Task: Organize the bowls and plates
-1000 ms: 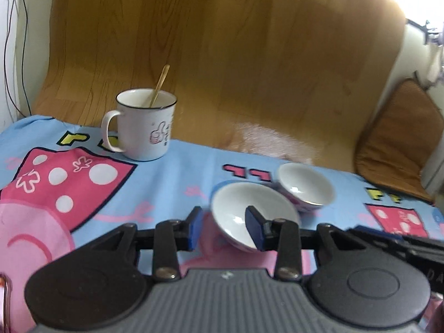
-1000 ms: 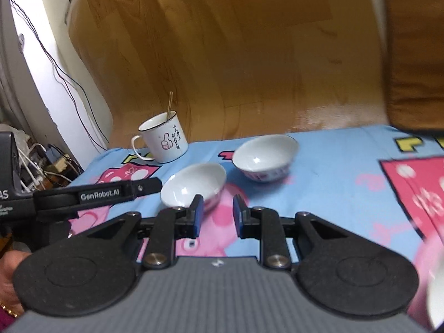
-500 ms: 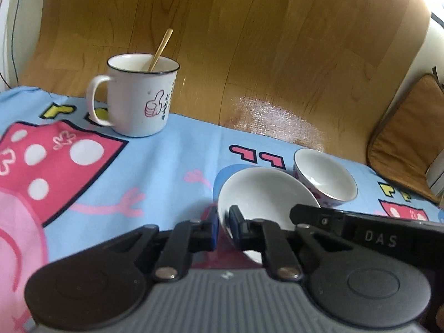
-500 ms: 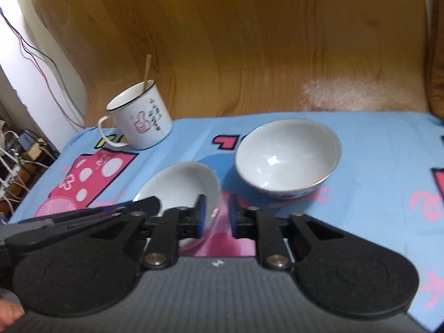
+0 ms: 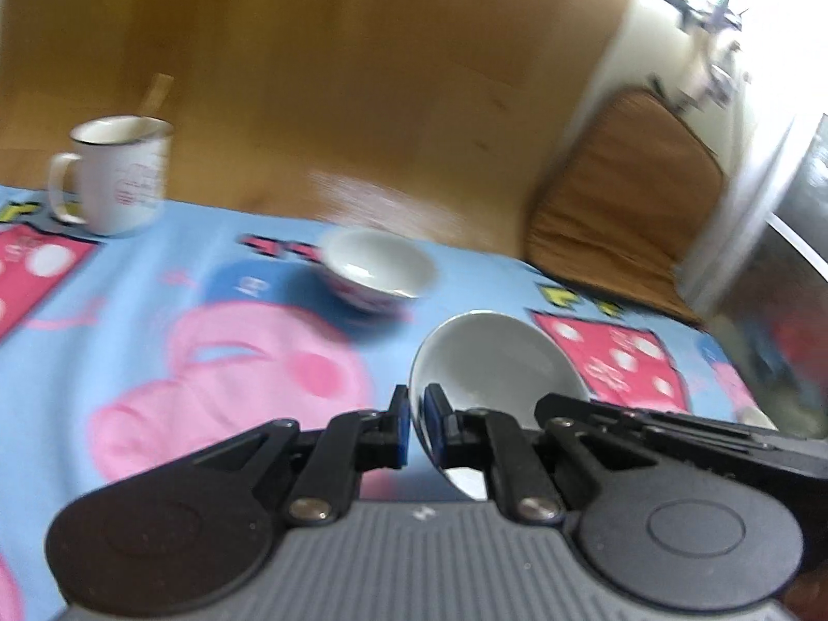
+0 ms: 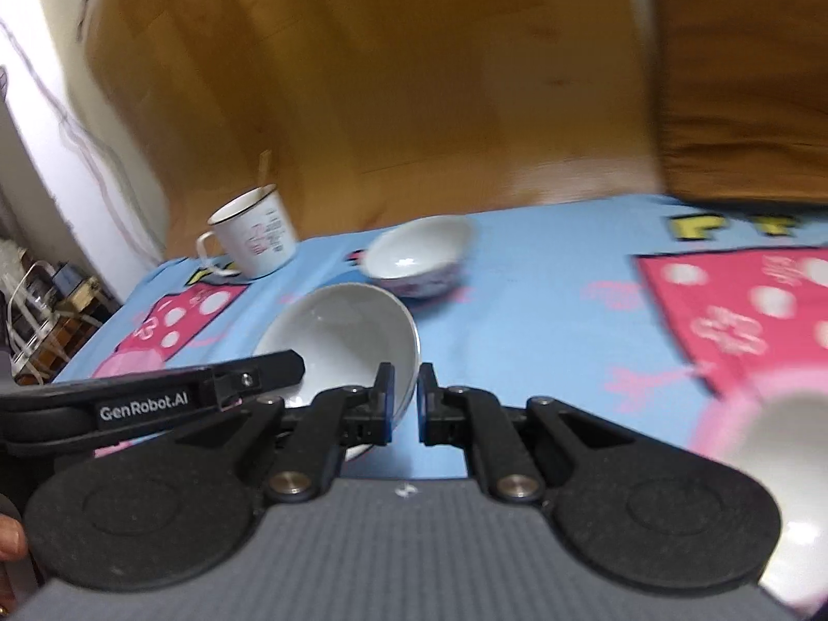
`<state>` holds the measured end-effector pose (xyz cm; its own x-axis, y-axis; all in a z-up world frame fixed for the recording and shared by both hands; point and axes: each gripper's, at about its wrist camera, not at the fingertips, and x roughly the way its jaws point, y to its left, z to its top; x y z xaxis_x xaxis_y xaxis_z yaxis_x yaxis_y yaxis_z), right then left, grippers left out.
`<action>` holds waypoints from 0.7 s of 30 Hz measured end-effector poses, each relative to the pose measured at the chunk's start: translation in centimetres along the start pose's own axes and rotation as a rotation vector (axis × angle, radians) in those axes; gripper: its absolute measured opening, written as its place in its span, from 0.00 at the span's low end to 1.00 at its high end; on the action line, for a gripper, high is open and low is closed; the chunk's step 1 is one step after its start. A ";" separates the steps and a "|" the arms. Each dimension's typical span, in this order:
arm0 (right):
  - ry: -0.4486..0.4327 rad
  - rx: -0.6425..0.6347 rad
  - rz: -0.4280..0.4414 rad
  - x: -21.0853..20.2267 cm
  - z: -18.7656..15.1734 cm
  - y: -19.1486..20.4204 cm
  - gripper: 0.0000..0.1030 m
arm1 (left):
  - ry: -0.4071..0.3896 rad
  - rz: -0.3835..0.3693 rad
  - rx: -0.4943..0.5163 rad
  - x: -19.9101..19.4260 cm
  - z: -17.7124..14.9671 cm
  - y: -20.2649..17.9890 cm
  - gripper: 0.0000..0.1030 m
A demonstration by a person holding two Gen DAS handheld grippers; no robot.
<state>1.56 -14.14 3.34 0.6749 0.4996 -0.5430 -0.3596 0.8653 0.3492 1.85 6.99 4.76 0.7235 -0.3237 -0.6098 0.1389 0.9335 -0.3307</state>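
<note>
- White bowl (image 5: 491, 357) rim is getting pinched by both my grippers, left (image 5: 418, 427) and right (image 6: 404, 403), each clenching it.
- Second bowl (image 6: 416, 259) and mug (image 6: 253, 233) are sitting behind.

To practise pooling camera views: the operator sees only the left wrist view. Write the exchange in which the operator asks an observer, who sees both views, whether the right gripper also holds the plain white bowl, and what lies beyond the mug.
Operator: My left gripper pinches the plain white bowl by its rim. Is the right gripper on it too?
Observer: Yes. The right gripper is shut on another part of the rim, with one finger inside the bowl.
Operator: What lies beyond the mug?
Observer: Loose cables hang down the wall past the table's edge.
</note>
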 end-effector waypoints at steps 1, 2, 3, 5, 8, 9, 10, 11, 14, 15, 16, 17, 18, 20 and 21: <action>-0.012 0.004 -0.018 -0.9 -0.1 -0.6 0.11 | 0.009 -0.018 0.011 0.4 0.0 -1.0 0.08; -0.022 0.004 -0.038 -1.8 -0.2 -1.3 0.11 | 0.015 -0.035 0.029 0.7 -0.1 -2.3 0.08; -0.032 0.006 -0.057 -2.7 -0.2 -2.0 0.11 | 0.018 -0.049 0.046 0.9 -0.1 -3.3 0.08; -0.054 0.018 -0.092 -4.4 -0.4 -3.5 0.11 | 0.023 -0.075 0.087 1.5 -0.2 -5.8 0.08; -0.087 0.041 -0.137 -6.4 -0.8 -5.5 0.11 | 0.039 -0.107 0.129 2.4 -0.4 -8.9 0.09; -0.096 0.047 -0.152 -7.0 -1.0 -6.1 0.11 | 0.044 -0.115 0.136 2.8 -0.5 -9.6 0.09; -0.104 0.051 -0.166 -7.3 -1.3 -6.4 0.11 | 0.051 -0.124 0.145 3.1 -0.6 -10.4 0.09; -0.112 0.054 -0.179 -7.7 -1.6 -6.9 0.11 | 0.057 -0.130 0.156 3.5 -0.8 -11.3 0.09; -0.129 0.064 -0.211 -8.5 -2.3 -8.1 0.11 | 0.068 -0.142 0.184 4.2 -1.3 -13.0 0.09; -0.132 0.069 -0.218 -8.7 -2.6 -8.5 0.11 | 0.072 -0.143 0.194 4.5 -1.4 -13.4 0.09; -0.134 0.074 -0.225 -8.8 -2.7 -8.9 0.11 | 0.077 -0.142 0.206 4.8 -1.6 -13.9 0.10; -0.134 0.079 -0.231 -8.8 -2.9 -9.3 0.11 | 0.083 -0.139 0.214 5.2 -1.7 -14.3 0.10; -0.134 0.084 -0.237 -8.8 -3.1 -9.6 0.11 | 0.090 -0.137 0.220 5.4 -1.9 -14.5 0.10; -0.131 0.084 -0.250 -8.6 -3.4 -9.9 0.11 | 0.105 -0.131 0.230 6.1 -2.2 -15.0 0.11; -0.131 0.079 -0.255 -8.7 -3.6 -10.2 0.12 | 0.110 -0.127 0.233 6.5 -2.3 -15.3 0.12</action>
<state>-2.97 -27.14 1.78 0.8166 0.2523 -0.5192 -0.1196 0.9539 0.2754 2.87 -9.75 4.18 0.6141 -0.4437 -0.6527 0.3846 0.8904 -0.2434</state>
